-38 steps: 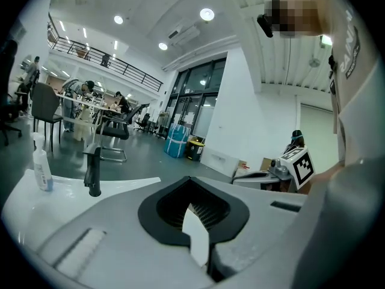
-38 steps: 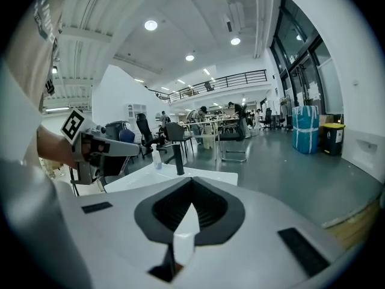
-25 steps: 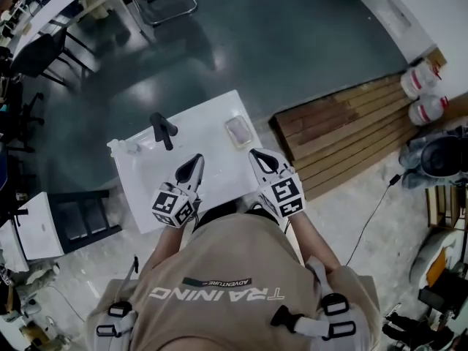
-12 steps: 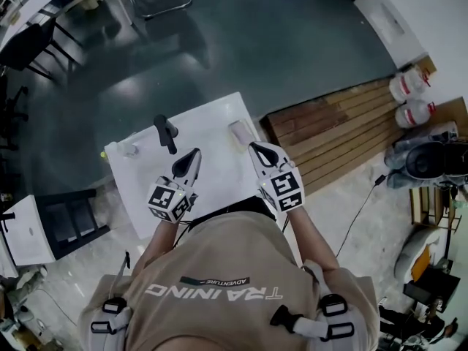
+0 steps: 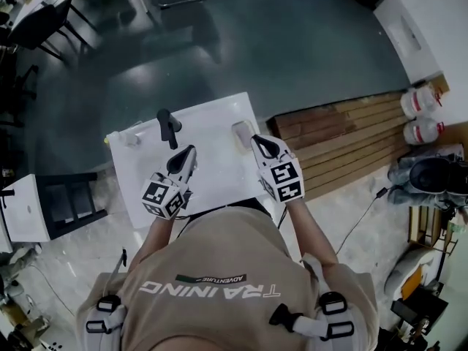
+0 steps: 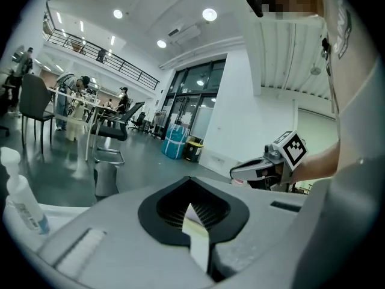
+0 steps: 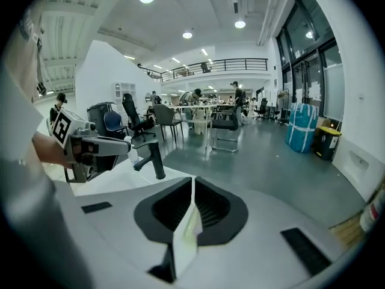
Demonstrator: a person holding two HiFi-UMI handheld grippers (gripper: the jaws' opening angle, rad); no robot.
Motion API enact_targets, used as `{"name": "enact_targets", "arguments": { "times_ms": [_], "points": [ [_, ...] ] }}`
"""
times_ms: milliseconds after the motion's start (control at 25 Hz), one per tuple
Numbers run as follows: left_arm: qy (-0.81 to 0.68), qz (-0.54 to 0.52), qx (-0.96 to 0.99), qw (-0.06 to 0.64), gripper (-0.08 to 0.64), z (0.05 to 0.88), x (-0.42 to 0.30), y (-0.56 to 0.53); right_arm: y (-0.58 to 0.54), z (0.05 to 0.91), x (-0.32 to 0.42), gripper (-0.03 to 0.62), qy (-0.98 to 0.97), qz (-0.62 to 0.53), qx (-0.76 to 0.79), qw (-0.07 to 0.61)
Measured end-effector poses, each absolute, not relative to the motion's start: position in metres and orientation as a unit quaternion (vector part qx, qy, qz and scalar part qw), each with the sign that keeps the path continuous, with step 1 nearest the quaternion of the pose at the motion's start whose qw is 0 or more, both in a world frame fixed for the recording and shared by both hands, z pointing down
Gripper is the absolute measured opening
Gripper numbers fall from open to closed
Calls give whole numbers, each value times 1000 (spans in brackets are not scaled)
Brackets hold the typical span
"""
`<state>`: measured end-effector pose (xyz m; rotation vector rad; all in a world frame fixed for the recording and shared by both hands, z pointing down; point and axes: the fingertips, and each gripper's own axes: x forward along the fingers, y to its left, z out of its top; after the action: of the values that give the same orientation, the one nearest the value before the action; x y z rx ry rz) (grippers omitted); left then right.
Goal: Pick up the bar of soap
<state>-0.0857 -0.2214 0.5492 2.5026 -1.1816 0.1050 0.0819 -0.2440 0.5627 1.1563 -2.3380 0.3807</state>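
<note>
The bar of soap (image 5: 240, 132) lies pale and rectangular in a clear dish at the right rear of the white sink top (image 5: 212, 170). My right gripper (image 5: 257, 140) hovers just right of it, jaws shut and empty; its pads (image 7: 191, 212) meet in the right gripper view. My left gripper (image 5: 187, 152) is over the basin's middle, near the black faucet (image 5: 167, 127). It is shut too, with nothing held, and its pads (image 6: 195, 221) are pressed together. The soap is hidden in both gripper views.
A small clear bottle (image 5: 130, 139) stands at the sink top's left rear, also the bottle (image 6: 23, 203) in the left gripper view. A wooden pallet (image 5: 344, 137) lies to the right, a white cabinet (image 5: 25, 218) to the left. Chairs and tables stand beyond on the dark floor.
Both grippers have moved forward over the sink top. The right gripper's tip has come closer to the soap dish. Both stay shut.
</note>
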Motion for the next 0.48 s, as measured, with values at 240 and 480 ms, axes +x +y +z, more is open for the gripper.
{"name": "enact_targets", "arguments": {
  "times_ms": [240, 480],
  "points": [
    [-435, 48, 881, 178, -8, 549, -84, -226, -261, 606, 101, 79, -837, 200, 411, 302],
    [-446, 47, 876, 177, -8, 550, -82, -229, -270, 626, 94, 178, -836, 223, 366, 343]
  ]
}}
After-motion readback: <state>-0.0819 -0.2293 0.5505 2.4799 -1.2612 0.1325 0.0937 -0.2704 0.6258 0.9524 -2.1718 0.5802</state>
